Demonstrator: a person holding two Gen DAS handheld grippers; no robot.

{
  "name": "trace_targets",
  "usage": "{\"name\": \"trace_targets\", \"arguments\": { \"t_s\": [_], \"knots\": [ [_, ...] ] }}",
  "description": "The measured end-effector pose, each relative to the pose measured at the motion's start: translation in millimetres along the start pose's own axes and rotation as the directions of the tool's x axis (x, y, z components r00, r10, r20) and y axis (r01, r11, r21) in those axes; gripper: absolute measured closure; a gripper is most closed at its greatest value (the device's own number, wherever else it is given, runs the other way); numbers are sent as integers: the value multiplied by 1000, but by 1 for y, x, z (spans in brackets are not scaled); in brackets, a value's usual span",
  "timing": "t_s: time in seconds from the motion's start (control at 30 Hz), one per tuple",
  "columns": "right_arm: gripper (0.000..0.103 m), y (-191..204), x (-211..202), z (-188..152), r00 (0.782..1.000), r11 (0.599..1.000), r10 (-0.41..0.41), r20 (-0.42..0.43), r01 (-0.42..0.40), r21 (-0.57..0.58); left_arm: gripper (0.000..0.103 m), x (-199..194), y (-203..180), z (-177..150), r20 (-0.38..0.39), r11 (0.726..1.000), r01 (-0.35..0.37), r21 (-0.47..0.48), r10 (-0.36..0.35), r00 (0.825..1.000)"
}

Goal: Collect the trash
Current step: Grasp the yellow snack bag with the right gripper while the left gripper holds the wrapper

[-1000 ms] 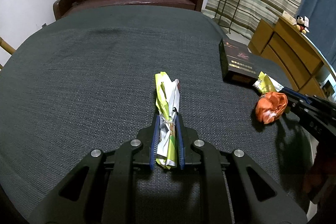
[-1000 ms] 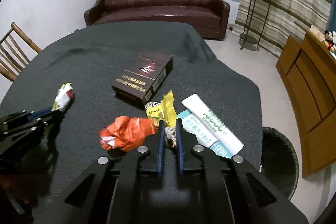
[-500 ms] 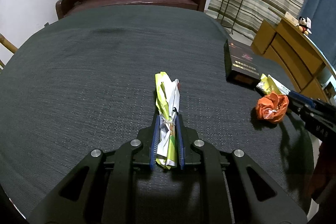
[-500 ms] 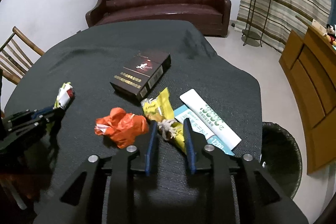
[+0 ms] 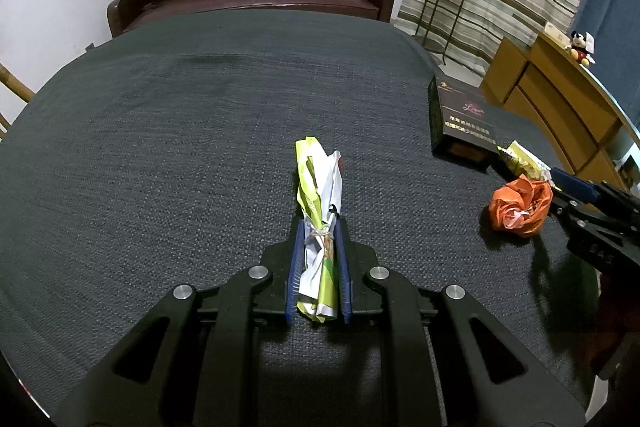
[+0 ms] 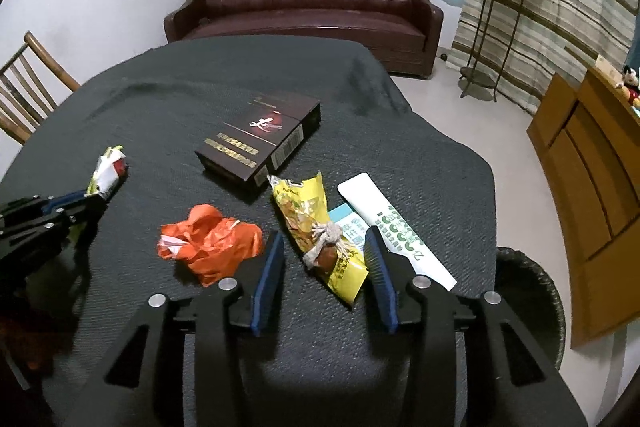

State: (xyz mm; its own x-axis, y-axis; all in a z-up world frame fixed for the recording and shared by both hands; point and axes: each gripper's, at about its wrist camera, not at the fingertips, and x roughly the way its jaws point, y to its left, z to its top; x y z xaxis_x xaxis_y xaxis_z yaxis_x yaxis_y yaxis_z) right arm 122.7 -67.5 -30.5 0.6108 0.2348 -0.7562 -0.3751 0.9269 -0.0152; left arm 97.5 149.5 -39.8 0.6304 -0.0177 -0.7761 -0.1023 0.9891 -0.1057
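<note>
Trash lies spread over the dark table [image 6: 168,115], and the main change is at the right gripper [image 6: 326,247]: a second ago its jaws were pinched together on the yellow wrapper [image 6: 316,227], and now they are opening, standing clear of it on either side, with the wrapper lying on the cloth between them and touching neither pad. The wrapper rests partly over the white boxes [image 6: 394,227], which lie just beside it toward the table's edge. The orange bag [image 6: 212,245] sits just left of the right gripper's left finger, a little farther from the dark box [image 6: 260,141] than before. The bin [image 6: 532,299] stands on the floor past the table's edge. The left gripper [image 5: 318,223] has not moved: its jaws stay clamped on the green-and-white wrapper [image 5: 320,195], which sticks out ahead of the fingertips above the table.
</note>
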Motion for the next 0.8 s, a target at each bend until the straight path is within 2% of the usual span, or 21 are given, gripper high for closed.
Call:
{"name": "trace_targets", "arguments": {
  "t_s": [0.2,0.47,0.63,0.8],
  "knots": [
    [65,6,0,1,1000,999,-30,1,30,-27,88,0,-2,0,1,1000,0,0,0,1000],
    [72,5,-10,-1,999,1000,-13,33,13,4,88,-2,-4,0,2,1000,3,-2,-3,1000],
    [73,3,-20,-2,998,999,-2,57,0,35,88,-6,-12,-1,6,1000,10,2,-10,1000],
    [73,-1,-22,-9,999,996,37,24,-38,78,88,-10,-18,-1,11,1000,17,11,-17,1000]
  ]
}}
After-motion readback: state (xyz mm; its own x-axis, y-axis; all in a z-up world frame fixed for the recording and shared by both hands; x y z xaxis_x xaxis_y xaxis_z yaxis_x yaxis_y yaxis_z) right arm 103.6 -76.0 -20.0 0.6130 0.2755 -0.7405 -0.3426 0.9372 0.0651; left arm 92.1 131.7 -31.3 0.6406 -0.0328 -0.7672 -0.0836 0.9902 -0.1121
